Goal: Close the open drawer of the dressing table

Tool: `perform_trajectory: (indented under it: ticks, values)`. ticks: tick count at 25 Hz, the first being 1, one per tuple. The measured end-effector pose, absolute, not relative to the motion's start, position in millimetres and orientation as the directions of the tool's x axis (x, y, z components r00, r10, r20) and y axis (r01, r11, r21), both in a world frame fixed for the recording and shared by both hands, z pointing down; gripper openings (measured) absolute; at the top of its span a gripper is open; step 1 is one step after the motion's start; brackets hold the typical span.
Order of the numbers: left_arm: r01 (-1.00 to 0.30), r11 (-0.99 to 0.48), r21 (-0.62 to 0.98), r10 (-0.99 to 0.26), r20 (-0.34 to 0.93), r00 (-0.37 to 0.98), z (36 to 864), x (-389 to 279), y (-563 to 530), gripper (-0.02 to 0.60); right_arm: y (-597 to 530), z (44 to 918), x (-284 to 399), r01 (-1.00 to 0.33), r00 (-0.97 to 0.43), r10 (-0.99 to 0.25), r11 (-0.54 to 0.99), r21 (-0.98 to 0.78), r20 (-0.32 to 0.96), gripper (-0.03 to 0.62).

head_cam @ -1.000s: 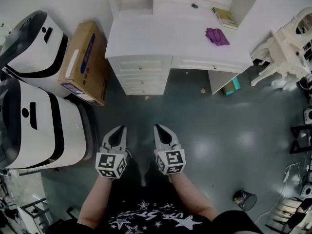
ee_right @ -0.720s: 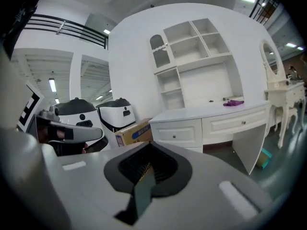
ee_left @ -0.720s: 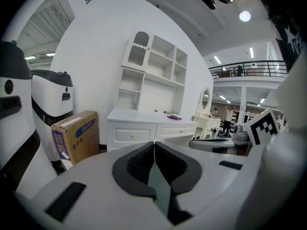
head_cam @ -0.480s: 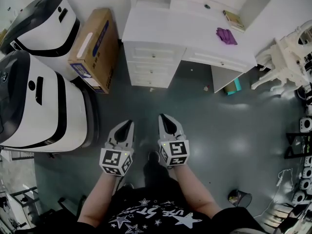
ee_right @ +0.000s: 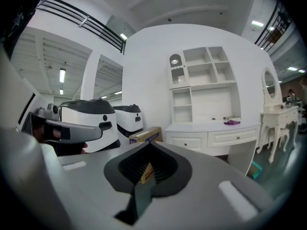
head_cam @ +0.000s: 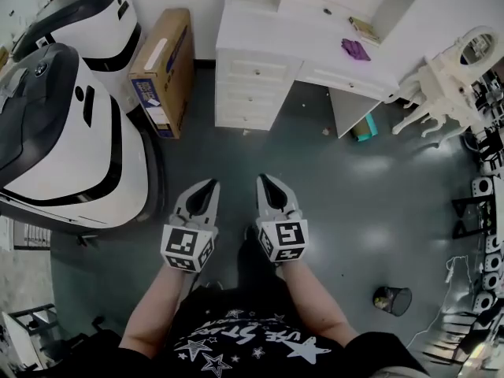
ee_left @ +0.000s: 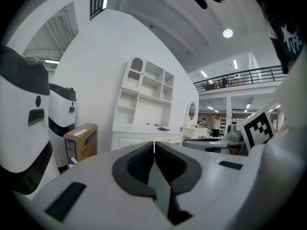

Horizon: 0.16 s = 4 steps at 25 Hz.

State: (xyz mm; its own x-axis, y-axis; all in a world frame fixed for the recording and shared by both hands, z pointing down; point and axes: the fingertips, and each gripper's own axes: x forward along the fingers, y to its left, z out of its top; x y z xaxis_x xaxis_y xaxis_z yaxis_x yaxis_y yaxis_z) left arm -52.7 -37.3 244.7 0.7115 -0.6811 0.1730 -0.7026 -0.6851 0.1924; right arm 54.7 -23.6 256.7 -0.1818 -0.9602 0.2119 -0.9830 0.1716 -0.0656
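Note:
The white dressing table (head_cam: 283, 34) stands against the far wall, with a stack of drawers (head_cam: 250, 93) at its left and a wide drawer (head_cam: 350, 81) under the top. From this distance no drawer visibly stands far out. My left gripper (head_cam: 208, 186) and right gripper (head_cam: 264, 179) are held side by side over the grey floor, well short of the table, both shut and empty. The left gripper view looks past shut jaws (ee_left: 154, 143) to the table (ee_left: 144, 134). The right gripper view shows shut jaws (ee_right: 149, 144) and the table (ee_right: 211, 131).
Two big white-and-black machines (head_cam: 63, 132) fill the left side, with a cardboard box (head_cam: 164, 69) beside the table. A purple cloth (head_cam: 353, 49) and a book (head_cam: 364, 29) lie on the tabletop. An ornate white chair (head_cam: 445, 89) stands at right, a black bin (head_cam: 391, 299) at lower right.
In the head view the dressing table has slid toward the upper right and looks smaller, and the machines at left loom larger. Both grippers stay shut, side by side.

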Motion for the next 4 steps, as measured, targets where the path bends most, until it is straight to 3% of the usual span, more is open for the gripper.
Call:
perform_trajectory:
  ticks: [4]
  values:
    - [-0.695, -0.692, 0.196, -0.677, 0.158, 0.719, 234, -88, 3, 0.015, 23, 244, 26, -0.988, -0.146, -0.969, 0.135, -0.071, 0.199, 0.003]
